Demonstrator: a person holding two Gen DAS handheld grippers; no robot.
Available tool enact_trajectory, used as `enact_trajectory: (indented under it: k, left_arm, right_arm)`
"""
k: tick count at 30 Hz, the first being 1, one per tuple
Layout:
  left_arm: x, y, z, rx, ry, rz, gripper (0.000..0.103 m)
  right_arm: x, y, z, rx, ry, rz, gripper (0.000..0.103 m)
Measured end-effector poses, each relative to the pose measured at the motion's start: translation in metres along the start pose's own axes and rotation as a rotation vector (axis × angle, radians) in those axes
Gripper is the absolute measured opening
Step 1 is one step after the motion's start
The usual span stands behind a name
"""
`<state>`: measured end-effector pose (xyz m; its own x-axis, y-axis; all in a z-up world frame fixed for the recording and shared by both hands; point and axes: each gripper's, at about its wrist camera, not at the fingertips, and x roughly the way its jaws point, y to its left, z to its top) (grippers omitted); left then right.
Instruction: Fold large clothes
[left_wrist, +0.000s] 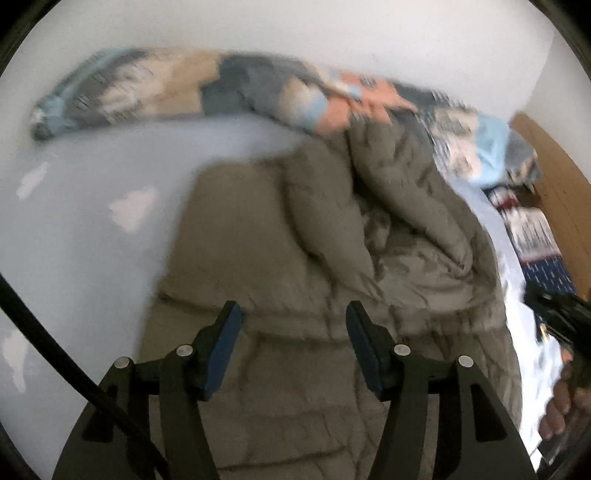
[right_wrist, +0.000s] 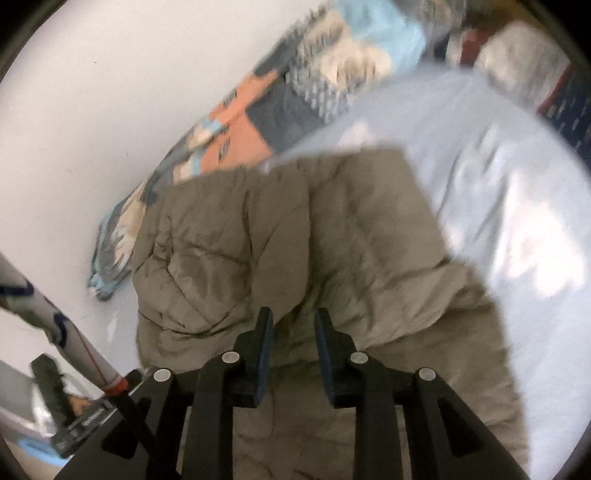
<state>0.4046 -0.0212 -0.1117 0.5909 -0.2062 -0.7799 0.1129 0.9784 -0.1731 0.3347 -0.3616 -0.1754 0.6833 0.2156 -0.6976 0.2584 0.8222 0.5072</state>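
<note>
An olive-green quilted puffer coat (left_wrist: 295, 240) lies crumpled on a pale blue bed sheet (left_wrist: 92, 221). Its padded folds are bunched toward the upper right. My left gripper (left_wrist: 293, 310) hovers over the coat's lower part. Its jaws are wide apart and no cloth is pinched between the blue pads. In the right wrist view the same coat (right_wrist: 295, 221) fills the middle. My right gripper (right_wrist: 294, 314) stands just above it, jaws a narrow gap apart with nothing caught in them. Both views are blurred.
A patchwork blanket (left_wrist: 184, 85) in blue, grey and orange lies along the white wall, seen also in the right wrist view (right_wrist: 258, 122). A wooden board (left_wrist: 554, 177) stands at the far right. A person's hand (left_wrist: 561, 406) and patterned sleeve (right_wrist: 74, 339) show at the edges.
</note>
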Motion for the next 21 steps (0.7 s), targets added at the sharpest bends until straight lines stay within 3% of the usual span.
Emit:
enact_trajectory:
  k: [4,9,11,13,15,18,21]
  left_arm:
    - [-0.011,-0.015,0.010,0.047,-0.198,0.073,0.058]
    - [0.009,-0.042,0.024,0.083,-0.252,-0.009,0.059]
    - [0.025,-0.055,0.019,0.143,-0.216,-0.008,0.059]
    - [0.040,-0.063,0.007,0.185,-0.179,-0.011,0.059]
    - [0.060,-0.068,-0.004,0.213,-0.119,0.018,0.059]
    - [0.088,-0.068,-0.021,0.223,-0.038,0.054,0.065]
    - [0.093,-0.067,-0.026,0.237,-0.037,0.067,0.065]
  right_arm:
    - [-0.020,0.030,0.005,-0.110,-0.124,-0.010,0.028]
    - [0.005,0.072,0.005,-0.258,-0.132,-0.007,0.028]
    - [0.013,0.086,0.006,-0.302,-0.142,-0.006,0.032]
    - [0.028,0.096,0.005,-0.349,-0.143,-0.050,0.048]
    - [0.042,0.091,-0.004,-0.356,-0.125,-0.072,0.048]
    - [0.074,0.083,-0.021,-0.392,-0.019,-0.099,0.048]
    - [0.098,0.075,-0.038,-0.429,0.020,-0.140,0.049]
